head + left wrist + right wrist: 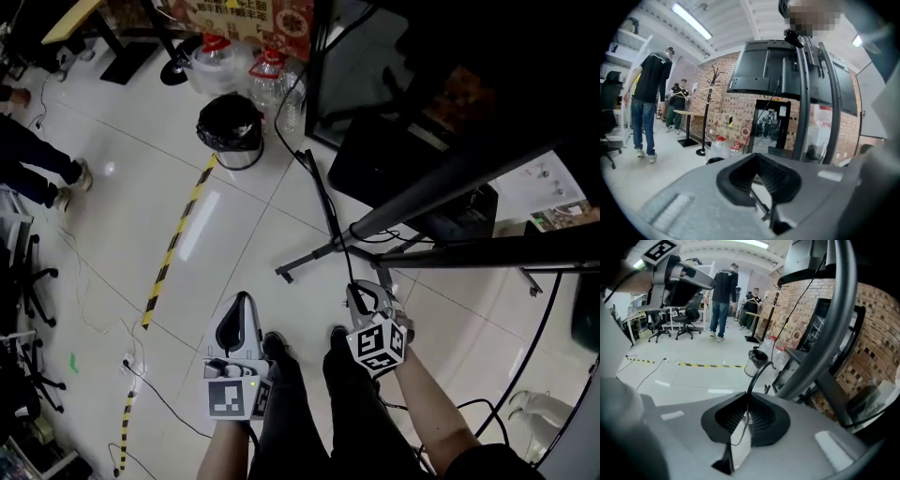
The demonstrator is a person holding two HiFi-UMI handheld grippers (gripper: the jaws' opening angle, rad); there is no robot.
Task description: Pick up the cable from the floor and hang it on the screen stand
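My right gripper [357, 293] is shut on a thin black cable [324, 202]. From the jaws the cable runs up across the floor toward the screen's base. In the right gripper view the cable [756, 374] rises in a curve out of the pinched pads of the right gripper [747, 402]. The screen stand [439, 184] stretches its dark poles and legs just right of that gripper. A thick stand pole [833, 329] passes close by on the right. My left gripper [243, 302] hovers over the floor to the left, shut with nothing in it [757, 160]. It faces the screen [759, 70].
A black bin [231, 127] and water bottles [268, 71] stand at the back by the screen. Yellow-black tape [173, 244] crosses the tiles. A person [37, 174] stands far left, an office chair [30, 281] below. Thin cords [133, 364] lie on the floor.
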